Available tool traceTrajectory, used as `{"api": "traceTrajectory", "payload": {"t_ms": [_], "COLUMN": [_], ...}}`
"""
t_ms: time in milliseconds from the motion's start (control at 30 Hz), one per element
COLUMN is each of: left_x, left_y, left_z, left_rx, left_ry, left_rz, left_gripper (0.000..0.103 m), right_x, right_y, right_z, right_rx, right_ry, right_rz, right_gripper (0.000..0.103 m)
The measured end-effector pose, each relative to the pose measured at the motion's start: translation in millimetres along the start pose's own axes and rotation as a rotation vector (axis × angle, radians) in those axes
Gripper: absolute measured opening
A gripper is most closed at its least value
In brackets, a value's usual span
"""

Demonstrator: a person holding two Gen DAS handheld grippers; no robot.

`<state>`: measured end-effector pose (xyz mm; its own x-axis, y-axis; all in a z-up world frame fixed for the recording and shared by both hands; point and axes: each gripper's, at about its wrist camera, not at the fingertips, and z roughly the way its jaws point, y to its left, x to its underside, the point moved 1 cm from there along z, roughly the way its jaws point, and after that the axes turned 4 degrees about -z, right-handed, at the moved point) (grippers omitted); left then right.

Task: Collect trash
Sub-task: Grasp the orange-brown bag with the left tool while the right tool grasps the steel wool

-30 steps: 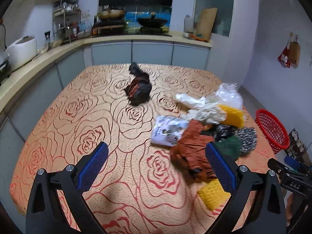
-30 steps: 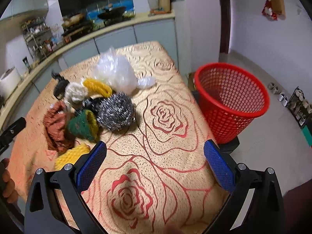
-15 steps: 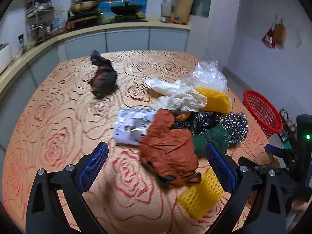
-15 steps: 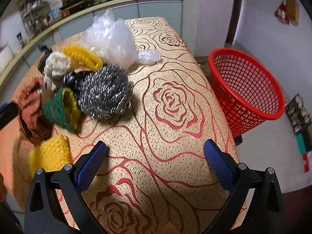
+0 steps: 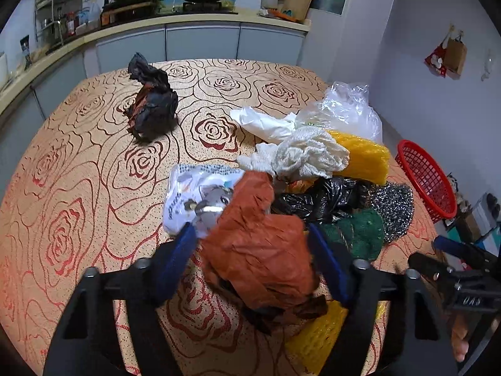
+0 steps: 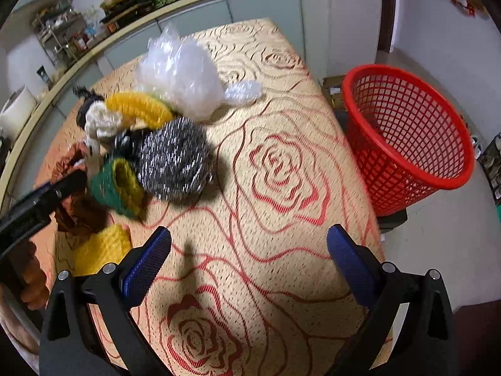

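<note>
Left wrist view shows the crumpled rust-orange paper wad [image 5: 263, 250] low in the middle of the frame, on the rose-patterned tablecloth [image 5: 78, 188] at the near edge of the trash pile; it looks light, soft and crushable, so a squeeze across its bulky middle should hold it better than a pinch at a loose corner. Around it the left gripper [image 5: 255, 263] is closing, its blue pads at the wad's two sides, though whether they already press is unclear. Right wrist view shows the right gripper [image 6: 249, 257] spread wide and empty over bare cloth, the red mesh basket [image 6: 407, 144] at upper right.
</note>
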<state>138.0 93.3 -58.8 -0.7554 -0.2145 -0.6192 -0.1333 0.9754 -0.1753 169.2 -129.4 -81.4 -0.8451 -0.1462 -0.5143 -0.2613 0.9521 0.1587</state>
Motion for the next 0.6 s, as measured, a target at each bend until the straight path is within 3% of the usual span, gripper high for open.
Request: {"api": "traceTrajectory", "payload": {"t_ms": [333,600], "left_x": [2.2,-7.2], "left_y": [6.0,35.0], "left_z": [-17.5,-40.5], "left_rx": [-0.015,-0.037], "left_ry": [-0.062,-0.116], "left_rz": [0.021,-0.049], "left_gripper": [0.055,0.055], "right_x": [-31.0,-46.3], "right_y": [16.8,38.4], "right_z": [-15.8,1.3], "right_rx": [-0.003,-0.024], "right_ry": [-0.123,-0.12], "right_rz": [-0.083,-0.148], "right_gripper": [0.097,0.081]}}
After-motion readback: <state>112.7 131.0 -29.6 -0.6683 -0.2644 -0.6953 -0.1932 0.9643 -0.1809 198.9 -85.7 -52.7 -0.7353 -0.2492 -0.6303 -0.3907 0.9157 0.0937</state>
